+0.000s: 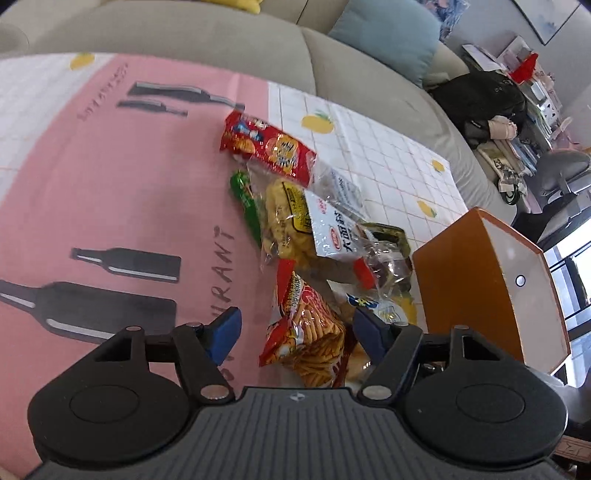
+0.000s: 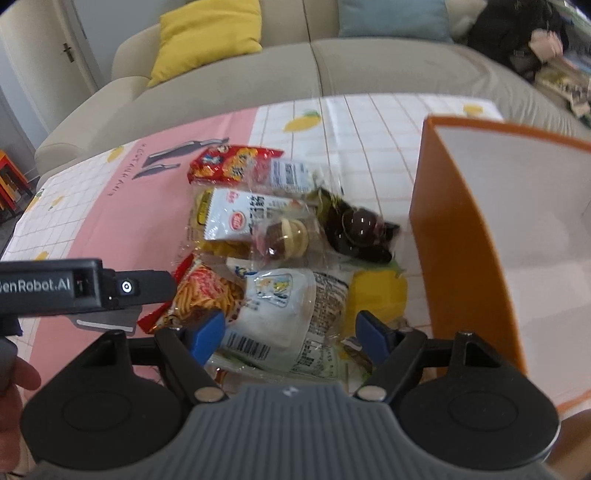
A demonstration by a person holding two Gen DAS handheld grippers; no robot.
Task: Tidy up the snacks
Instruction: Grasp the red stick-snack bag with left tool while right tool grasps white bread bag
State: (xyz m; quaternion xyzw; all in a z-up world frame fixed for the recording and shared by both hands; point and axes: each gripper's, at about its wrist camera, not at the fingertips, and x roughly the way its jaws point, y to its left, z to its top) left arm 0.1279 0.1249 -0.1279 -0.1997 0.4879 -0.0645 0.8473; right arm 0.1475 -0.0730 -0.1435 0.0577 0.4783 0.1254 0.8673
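Observation:
A pile of snack packets lies on the table. In the left wrist view, a red cracker packet [image 1: 267, 146] is farthest, then a yellow chips bag [image 1: 284, 221] with a white packet [image 1: 332, 230] on it, and an orange stick-snack bag [image 1: 314, 339] nearest. My left gripper [image 1: 295, 334] is open, its blue pads either side of the orange bag and just above it. My right gripper [image 2: 291, 334] is open over a white wrapped bun packet [image 2: 280, 314], beside the orange stick-snack bag [image 2: 207, 291]. An orange box [image 2: 480, 236] with a white inside stands open at the right.
The table wears a pink and white tiled cloth [image 1: 110, 184] with bottle prints. A beige sofa [image 2: 295, 70] with a yellow cushion [image 2: 207, 37] and a blue cushion [image 2: 391, 16] runs behind it. The left gripper's body [image 2: 74, 288] reaches in at the left of the right wrist view.

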